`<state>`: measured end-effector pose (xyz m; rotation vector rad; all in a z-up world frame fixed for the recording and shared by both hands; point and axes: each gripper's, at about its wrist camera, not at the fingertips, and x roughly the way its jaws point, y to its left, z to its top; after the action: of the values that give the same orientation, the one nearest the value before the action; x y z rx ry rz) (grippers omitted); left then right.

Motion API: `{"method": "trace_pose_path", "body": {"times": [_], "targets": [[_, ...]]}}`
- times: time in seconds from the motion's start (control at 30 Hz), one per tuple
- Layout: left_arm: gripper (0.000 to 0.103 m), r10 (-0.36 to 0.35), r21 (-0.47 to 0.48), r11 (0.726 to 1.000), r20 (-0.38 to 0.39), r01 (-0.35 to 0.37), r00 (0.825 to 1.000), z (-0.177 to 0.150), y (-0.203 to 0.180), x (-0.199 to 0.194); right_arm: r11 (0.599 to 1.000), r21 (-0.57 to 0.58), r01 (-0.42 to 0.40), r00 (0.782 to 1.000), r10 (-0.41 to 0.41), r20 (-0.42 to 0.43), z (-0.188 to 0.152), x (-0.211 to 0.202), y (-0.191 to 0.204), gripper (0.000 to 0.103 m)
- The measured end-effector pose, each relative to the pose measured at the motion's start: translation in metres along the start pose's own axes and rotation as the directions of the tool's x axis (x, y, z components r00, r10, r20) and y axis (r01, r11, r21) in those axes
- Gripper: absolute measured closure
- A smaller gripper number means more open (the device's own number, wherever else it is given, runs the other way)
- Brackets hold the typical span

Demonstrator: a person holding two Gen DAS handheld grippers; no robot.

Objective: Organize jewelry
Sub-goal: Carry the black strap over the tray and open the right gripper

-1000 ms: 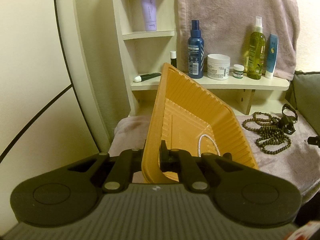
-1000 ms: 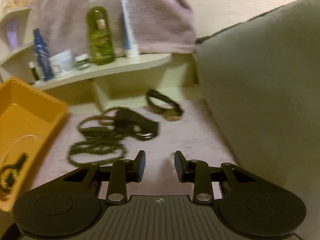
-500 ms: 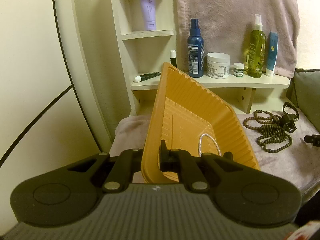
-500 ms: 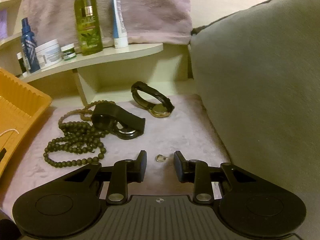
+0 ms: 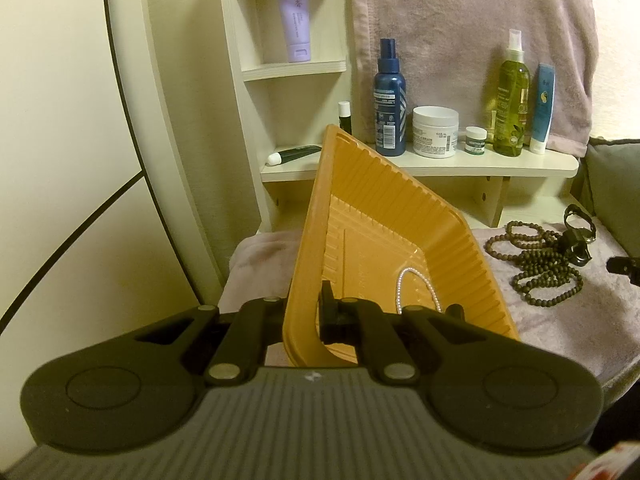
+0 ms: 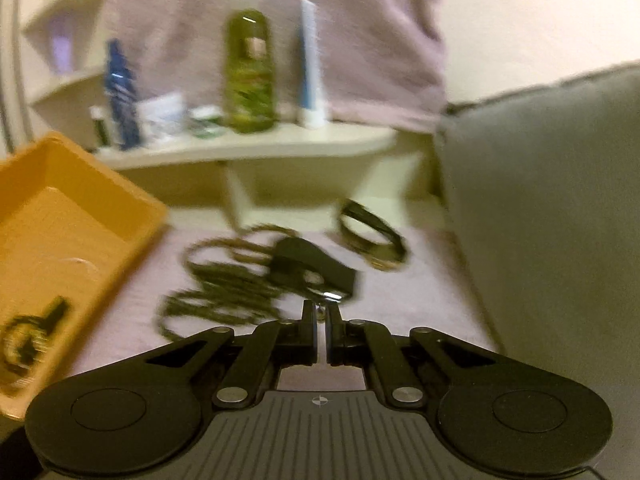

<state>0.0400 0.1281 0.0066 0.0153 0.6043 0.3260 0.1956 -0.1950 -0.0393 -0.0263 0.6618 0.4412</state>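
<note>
Far left in the left wrist view, a lilac tube (image 5: 296, 20) upright on a cream corner shelf (image 5: 294, 70). Below, the left gripper (image 5: 306, 312) with jaws pinching the near wall of a ribbed orange plastic tray (image 5: 376, 216), held tilted with its left rim raised above the mauve fleece cloth (image 5: 560, 320). Inside the tray, a thin white bead chain (image 5: 416, 284) lying looped on the floor near the gripped edge. Behind, along a long cream ledge (image 5: 460, 168), a dark blue spray bottle (image 5: 389, 100), a white cream jar (image 5: 435, 131), a tiny green-labelled pot (image 5: 476, 140), a tall green spray bottle (image 5: 510, 96) and a blue-and-white tube (image 5: 543, 108), all before a hanging mauve towel (image 5: 460, 32). Right of the tray, on the cloth, a coiled string of dark brown wooden beads (image 5: 540, 272), touching a black wristwatch (image 5: 576, 248); beyond it a second dark-strapped watch (image 5: 580, 220), standing on edge near the grey cushion (image 5: 616, 184).

In the blurred right wrist view, the same tray (image 6: 100, 216) at left, beads (image 6: 224, 284) and black watch (image 6: 312, 268) centre. Right gripper (image 6: 321, 314) low over the cloth, jaws drawn nearly together, pinching a small pale metal trinket (image 6: 321, 312) at the tips; kind not discernible.
</note>
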Motion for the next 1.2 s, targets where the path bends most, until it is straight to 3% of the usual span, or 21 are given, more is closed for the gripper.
{"method": "trace_pose_path", "body": {"times": [0.17,0.43,0.77,0.8,0.9,0.97,1.2], "targets": [[0.097,-0.001,-0.002,1.0,0.001,0.001,1.0,0.0,-0.001,-0.001,0.986,-0.007,-0.167,0.986,0.167,0.011,0.011,-0.009,0.042,0.099],[0.097,-0.003,-0.004,1.0,0.002,0.003,1.0,0.0,-0.001,-0.001,0.907,-0.07,-0.415,0.91,0.414,-0.023,0.017,-0.012,0.116,0.099],[0.097,-0.007,-0.007,1.0,0.002,0.007,1.0,0.001,0.001,0.0,0.837,-0.111,-0.536,0.844,0.527,-0.1,0.007,-0.001,0.151,0.098],[0.097,-0.008,-0.008,1.0,0.002,0.008,1.0,0.001,0.001,0.0,0.83,-0.108,-0.547,0.837,0.537,-0.11,0.006,0.001,0.15,0.093],[0.097,-0.009,-0.009,1.0,0.002,0.009,1.0,0.001,0.001,0.0,0.841,-0.086,-0.533,0.845,0.527,-0.088,0.003,-0.002,0.141,0.04],[0.097,-0.008,-0.009,1.0,0.002,0.008,1.0,0.001,0.001,0.0,0.853,-0.056,-0.518,0.855,0.516,-0.058,0.003,-0.005,0.13,0.039],[0.097,-0.009,-0.009,1.0,0.002,0.009,1.0,0.001,0.001,0.0,0.93,0.025,-0.367,0.93,0.368,-0.022,-0.001,-0.011,0.079,0.039]]}}
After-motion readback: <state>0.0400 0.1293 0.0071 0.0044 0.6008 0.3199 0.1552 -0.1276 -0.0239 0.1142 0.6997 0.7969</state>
